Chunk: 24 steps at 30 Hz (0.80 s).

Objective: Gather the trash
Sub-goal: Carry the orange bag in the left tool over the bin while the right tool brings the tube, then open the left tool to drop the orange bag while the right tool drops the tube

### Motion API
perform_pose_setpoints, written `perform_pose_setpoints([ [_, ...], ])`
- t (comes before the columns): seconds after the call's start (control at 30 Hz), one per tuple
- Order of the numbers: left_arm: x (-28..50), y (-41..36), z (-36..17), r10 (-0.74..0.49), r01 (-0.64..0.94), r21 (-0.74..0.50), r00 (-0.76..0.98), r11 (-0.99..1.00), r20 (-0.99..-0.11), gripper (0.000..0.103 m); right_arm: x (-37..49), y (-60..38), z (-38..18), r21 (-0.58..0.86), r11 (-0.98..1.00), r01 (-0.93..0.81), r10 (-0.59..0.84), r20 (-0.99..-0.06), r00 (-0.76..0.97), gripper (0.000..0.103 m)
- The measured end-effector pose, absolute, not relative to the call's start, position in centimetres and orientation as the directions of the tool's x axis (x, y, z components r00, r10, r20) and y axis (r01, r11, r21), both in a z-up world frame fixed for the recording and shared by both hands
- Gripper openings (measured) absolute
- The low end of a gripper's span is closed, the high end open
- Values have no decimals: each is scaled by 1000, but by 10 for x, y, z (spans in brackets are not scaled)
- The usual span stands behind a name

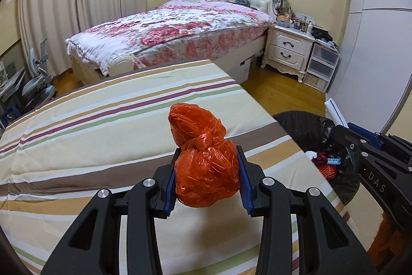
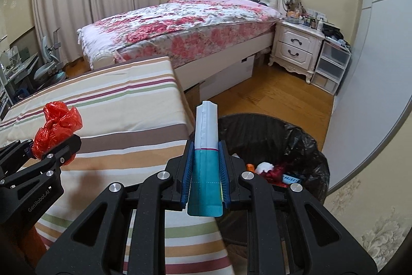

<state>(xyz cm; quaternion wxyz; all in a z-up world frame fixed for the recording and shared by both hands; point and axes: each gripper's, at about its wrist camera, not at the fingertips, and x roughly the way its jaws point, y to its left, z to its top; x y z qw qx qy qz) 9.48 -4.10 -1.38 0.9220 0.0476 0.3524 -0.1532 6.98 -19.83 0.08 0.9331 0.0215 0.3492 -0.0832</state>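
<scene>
My left gripper (image 1: 207,159) is shut on a knotted red plastic bag (image 1: 206,166), held just above the striped table cloth (image 1: 90,146). The bag also shows in the right wrist view (image 2: 55,128), at the left. My right gripper (image 2: 206,146) is shut on a folded white and teal paper packet (image 2: 206,156) at the table's right edge, next to a bin lined with a black bag (image 2: 296,135). The bin holds several bits of trash (image 2: 273,170). In the left wrist view the bin (image 1: 296,125) is at the right, behind my right gripper (image 1: 345,132).
A bed with a floral cover (image 1: 175,30) stands beyond the table. A white nightstand (image 1: 288,48) and plastic drawers (image 1: 322,63) are at the far right. Wood floor (image 2: 270,89) lies between bed and bin. A wardrobe wall (image 2: 373,68) is on the right.
</scene>
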Motion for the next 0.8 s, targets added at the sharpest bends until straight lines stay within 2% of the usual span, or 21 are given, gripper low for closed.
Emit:
perform_pose_setpoints([
  [0.33, 101, -112, -9, -317, 418, 2, 691, 908, -650, 40, 69, -247, -5, -2, 965, 260, -200, -646, 737, 19],
  [0.8, 114, -163, -18, -307, 453, 54, 680, 890, -666, 40, 78, -285, -17, 21, 946, 324, -233, -653, 721, 19],
])
